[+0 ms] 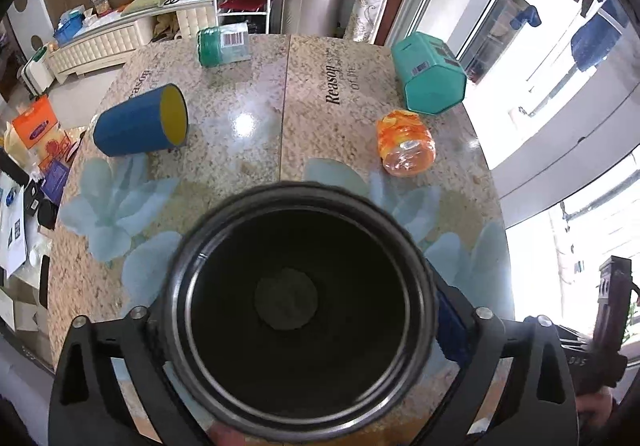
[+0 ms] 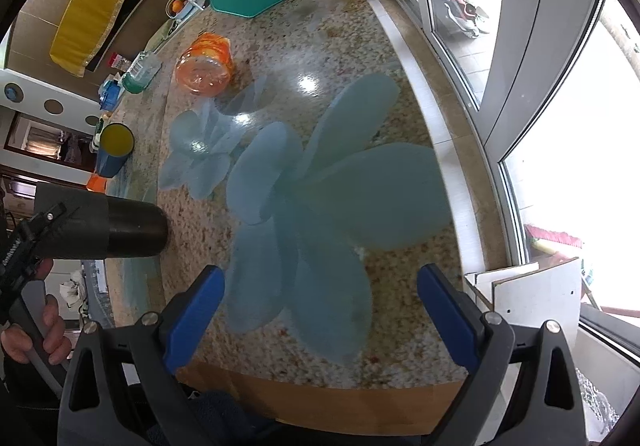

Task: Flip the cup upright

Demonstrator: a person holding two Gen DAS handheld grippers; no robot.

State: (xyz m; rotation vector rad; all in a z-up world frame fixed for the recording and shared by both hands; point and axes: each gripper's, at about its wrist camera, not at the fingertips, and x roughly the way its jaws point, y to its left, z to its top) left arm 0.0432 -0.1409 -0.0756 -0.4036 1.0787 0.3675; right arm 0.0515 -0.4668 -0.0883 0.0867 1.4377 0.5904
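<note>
My left gripper (image 1: 298,310) is shut on a black cup (image 1: 298,306). The cup's open mouth faces the left wrist camera and fills the lower middle of that view. In the right wrist view the same black cup (image 2: 134,228) lies sideways in the left gripper, just above the table at the far left. My right gripper (image 2: 320,286) is open and empty over the table's near edge, its blue pads (image 2: 448,310) wide apart.
On the speckled stone table (image 1: 240,166) lie a blue cup with a yellow inside (image 1: 140,122), an orange jar (image 1: 406,144), a teal hexagonal tin (image 1: 430,74) and a clear jar with a green lid (image 1: 224,44). A window runs along the right.
</note>
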